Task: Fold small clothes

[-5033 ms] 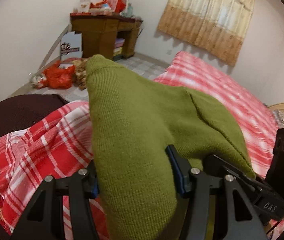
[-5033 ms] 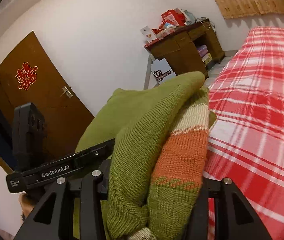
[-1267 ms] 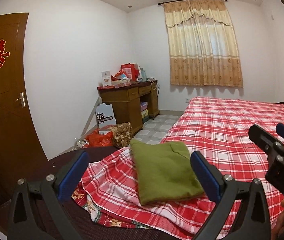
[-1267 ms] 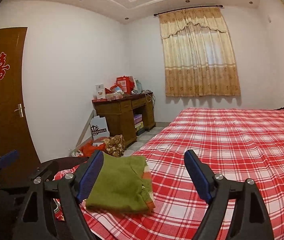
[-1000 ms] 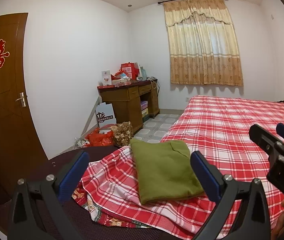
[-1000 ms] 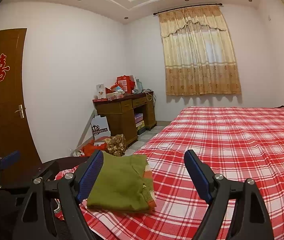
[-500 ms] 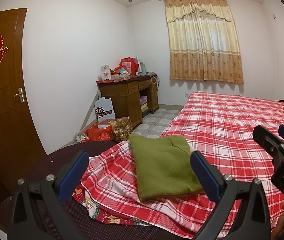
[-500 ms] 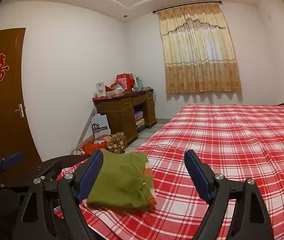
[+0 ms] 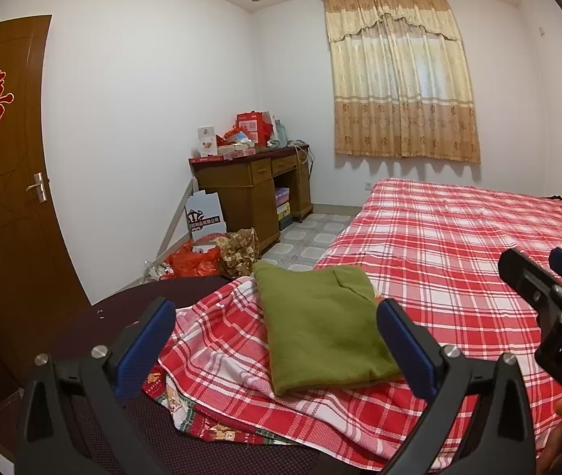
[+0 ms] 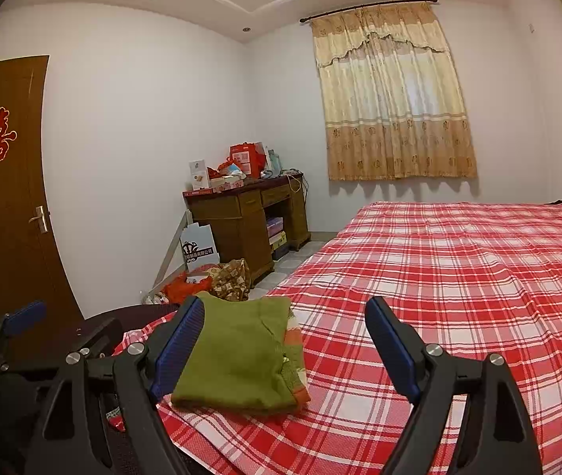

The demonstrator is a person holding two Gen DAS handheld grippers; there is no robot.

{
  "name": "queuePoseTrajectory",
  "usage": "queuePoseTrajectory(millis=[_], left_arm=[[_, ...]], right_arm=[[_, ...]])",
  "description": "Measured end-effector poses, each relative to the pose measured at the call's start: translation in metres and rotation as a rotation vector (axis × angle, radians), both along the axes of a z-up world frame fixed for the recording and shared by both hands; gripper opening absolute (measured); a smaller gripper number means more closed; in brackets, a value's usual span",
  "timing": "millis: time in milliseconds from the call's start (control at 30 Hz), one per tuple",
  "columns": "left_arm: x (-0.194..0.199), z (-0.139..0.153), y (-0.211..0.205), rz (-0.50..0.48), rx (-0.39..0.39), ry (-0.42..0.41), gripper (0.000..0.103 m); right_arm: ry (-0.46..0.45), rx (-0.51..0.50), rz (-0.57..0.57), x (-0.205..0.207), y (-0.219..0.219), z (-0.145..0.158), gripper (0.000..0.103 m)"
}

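A folded olive-green knit sweater (image 9: 320, 324) lies flat on the near corner of the red plaid bed (image 9: 458, 237). In the right wrist view the sweater (image 10: 237, 352) shows orange and cream stripes along its right edge. My left gripper (image 9: 277, 324) is open and empty, held back from the sweater, its blue pads framing it. My right gripper (image 10: 284, 336) is open and empty, also drawn back, with the sweater just inside its left finger (image 10: 178, 340). The right gripper also shows at the right edge of the left wrist view (image 9: 549, 293).
A dark round surface (image 9: 130, 301) lies under the bed cover's corner. A wooden desk (image 9: 253, 194) with red boxes stands by the far wall, with bags (image 9: 197, 257) on the floor. A brown door (image 9: 0, 182) is at left, a curtained window (image 9: 403, 87) behind.
Five seconds ago both grippers were shut on the sweater, held up. Now it lies folded on the bed and both grippers are open. Over the last second the views barely shift.
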State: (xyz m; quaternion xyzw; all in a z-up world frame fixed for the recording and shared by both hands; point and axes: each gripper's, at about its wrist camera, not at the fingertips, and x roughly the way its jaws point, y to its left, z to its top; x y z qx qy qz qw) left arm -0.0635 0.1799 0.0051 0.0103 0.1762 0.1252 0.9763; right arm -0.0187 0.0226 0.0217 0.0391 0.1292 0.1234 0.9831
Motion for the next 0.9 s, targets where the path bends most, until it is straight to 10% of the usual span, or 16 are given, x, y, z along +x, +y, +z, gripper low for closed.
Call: queuePoseTrajectory(millis=[900], left_arm=[[0.017,-0.006,0.002,0.002,-0.01,0.049,0.103]], right_arm=[[0.024,0.037,-0.04,0.005,-0.012,-0.008,0.084]])
